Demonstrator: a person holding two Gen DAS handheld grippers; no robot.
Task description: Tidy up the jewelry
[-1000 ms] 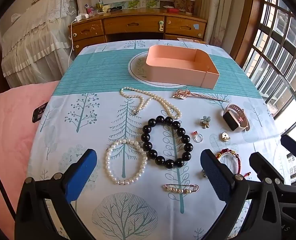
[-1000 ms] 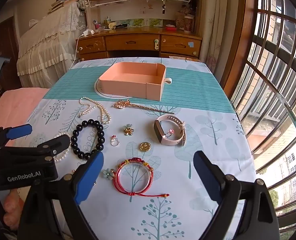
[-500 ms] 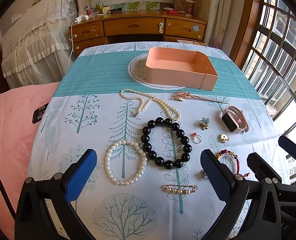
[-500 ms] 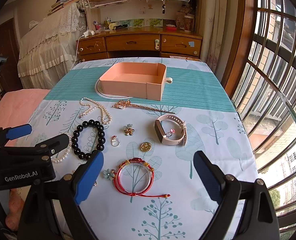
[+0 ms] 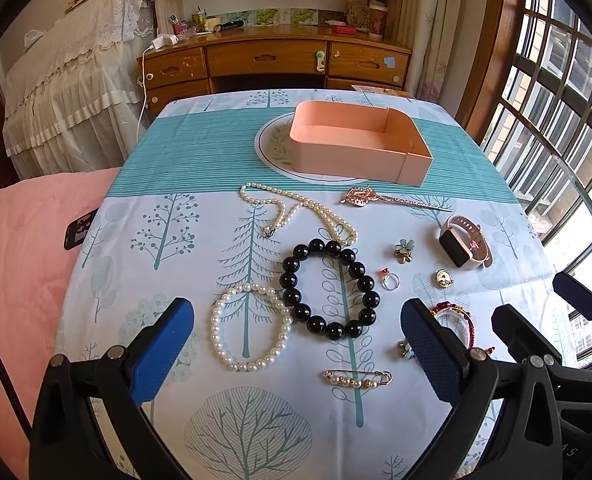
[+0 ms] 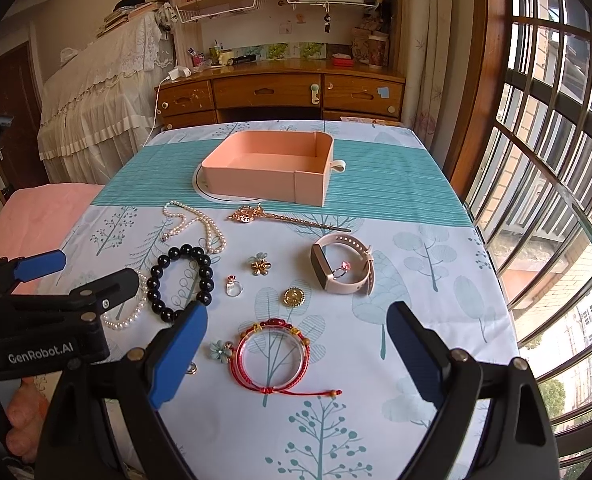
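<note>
Left wrist view shows the left tongs [image 5: 296, 354] with both blue pads wide apart and nothing between them, hovering above the near part of the tabletop [image 5: 144, 264]. Right tongs [image 6: 296, 354] are also spread apart and empty. All the jewelry lies loose on the cloth, and the pink box [image 5: 360, 142] stands further back, with no piece visible inside it.

The black bead bracelet [image 5: 328, 288] looks the heaviest piece; its beads are round and glossy, so they probably slip, and I would pinch across one side of the ring. The pearl bracelet [image 5: 252, 326], touching it on the left, is likely light and limp (it will hang down when lifted). The red cord bangle [image 6: 272, 350] seems to have a stiff clear ring, a good place to grip. The silver ring [image 6: 234, 286] and the pearl pin [image 5: 358, 378] are small and flat, hard to catch from the cloth.

In the left view, the bangle is half hidden behind the right pad. Part of the box floor is hidden by its front wall.
</note>
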